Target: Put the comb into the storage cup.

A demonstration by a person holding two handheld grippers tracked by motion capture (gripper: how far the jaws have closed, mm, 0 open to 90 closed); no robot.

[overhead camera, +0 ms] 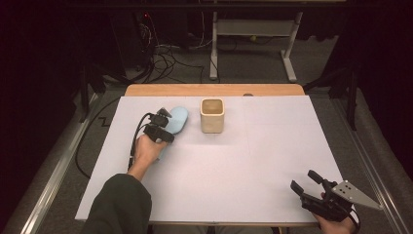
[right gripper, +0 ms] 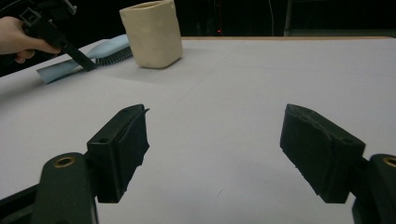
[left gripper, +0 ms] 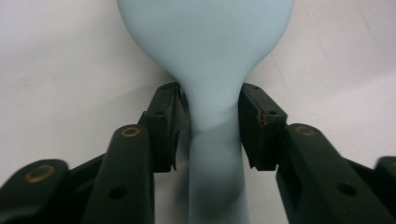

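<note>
The light-blue brush [left gripper: 205,51] lies flat on the white worktop [overhead camera: 243,161], its narrow neck between the fingers [left gripper: 163,126] of the left gripper [left gripper: 209,126]. These fingers flank the neck closely on both sides; whether the pads press on it cannot be told. The broad head extends beyond the fingertips (bristles visible in the right gripper view). A cream cup [overhead camera: 212,115] stands upright near the head. The right gripper [overhead camera: 306,184] rests well apart, near the worktop's near edge, fingers spread wide with nothing between.

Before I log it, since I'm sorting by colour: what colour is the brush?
Pale blue brush; the left gripper view shows it best.
</note>
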